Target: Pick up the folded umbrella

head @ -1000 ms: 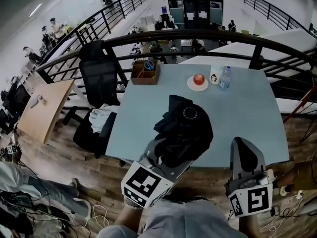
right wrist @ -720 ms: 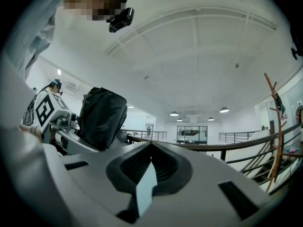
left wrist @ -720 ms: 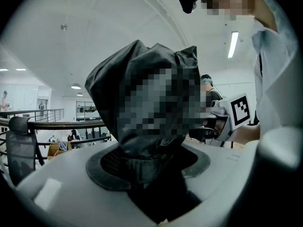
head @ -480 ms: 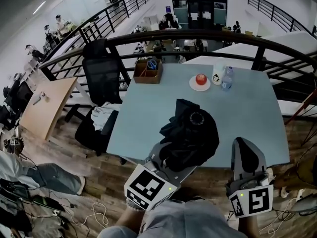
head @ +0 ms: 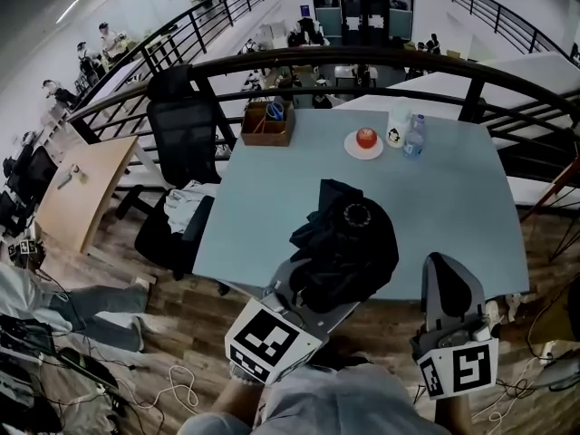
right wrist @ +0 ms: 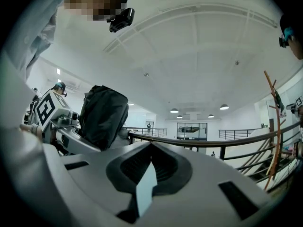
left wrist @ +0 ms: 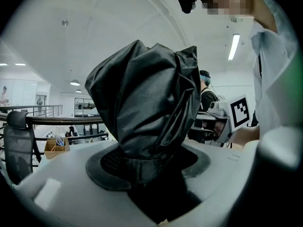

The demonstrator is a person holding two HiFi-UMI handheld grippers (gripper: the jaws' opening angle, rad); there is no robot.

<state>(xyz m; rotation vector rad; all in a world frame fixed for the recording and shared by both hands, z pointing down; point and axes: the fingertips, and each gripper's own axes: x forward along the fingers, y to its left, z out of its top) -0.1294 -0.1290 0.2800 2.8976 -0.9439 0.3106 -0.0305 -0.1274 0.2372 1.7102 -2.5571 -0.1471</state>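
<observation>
The folded umbrella [head: 349, 243] is a bundle of crumpled black cloth with a round end cap facing up. It is held above the near edge of the pale blue table [head: 263, 207]. My left gripper [head: 308, 288] is shut on its lower end. In the left gripper view the umbrella [left wrist: 147, 98] stands up from between the jaws of that gripper [left wrist: 147, 169]. My right gripper [head: 449, 279] hangs to the right of the umbrella, shut and empty. In the right gripper view the right gripper [right wrist: 150, 169] has the umbrella [right wrist: 103, 115] on its left.
At the table's far side stand a wooden box [head: 269, 125], a plate with an apple [head: 365, 140], a mug [head: 394, 134] and a water bottle [head: 413, 139]. A black office chair [head: 186, 143] stands left of the table. A dark railing [head: 362, 62] curves behind it.
The head view has shifted slightly. The umbrella stays in my left gripper at about the same height, and the right gripper has not moved.
</observation>
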